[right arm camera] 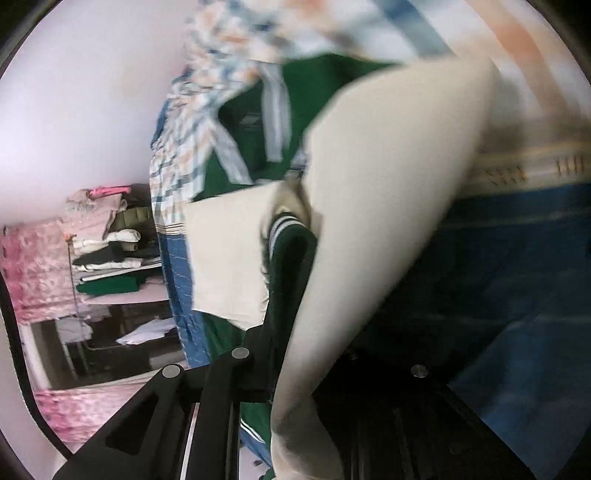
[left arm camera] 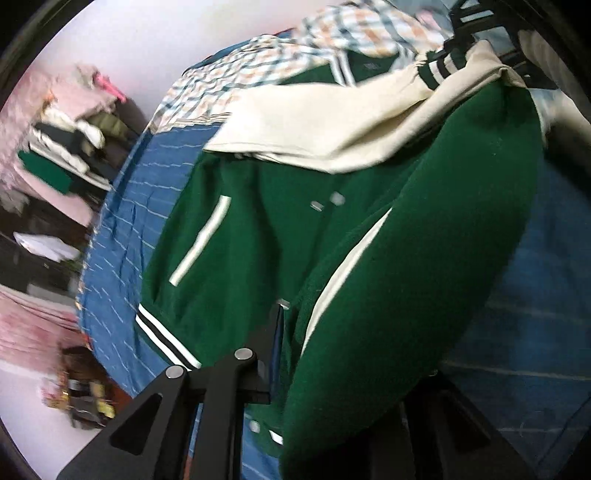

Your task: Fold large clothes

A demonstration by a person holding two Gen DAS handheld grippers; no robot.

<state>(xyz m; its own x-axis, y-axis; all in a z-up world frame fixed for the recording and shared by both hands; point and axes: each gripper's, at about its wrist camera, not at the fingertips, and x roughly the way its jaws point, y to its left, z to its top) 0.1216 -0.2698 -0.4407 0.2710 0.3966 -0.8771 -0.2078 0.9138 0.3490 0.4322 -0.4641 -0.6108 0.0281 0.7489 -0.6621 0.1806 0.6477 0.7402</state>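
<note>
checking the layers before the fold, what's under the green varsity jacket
Under the green varsity jacket with cream sleeves lies a blue striped bedcover. A plaid shirt lies beyond its collar end; whether it reaches under the jacket is hidden. Anything else beneath the body is covered.

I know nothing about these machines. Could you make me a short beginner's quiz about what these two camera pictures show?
1. True or false: the green jacket lies on a blue striped sheet.
2. What colour is the sleeve draped over the right tool? A red, B cream, C black.
3. Fill in: a ___ shirt lies beyond the jacket.

Key: 1 true; 2 B; 3 checked.
</note>
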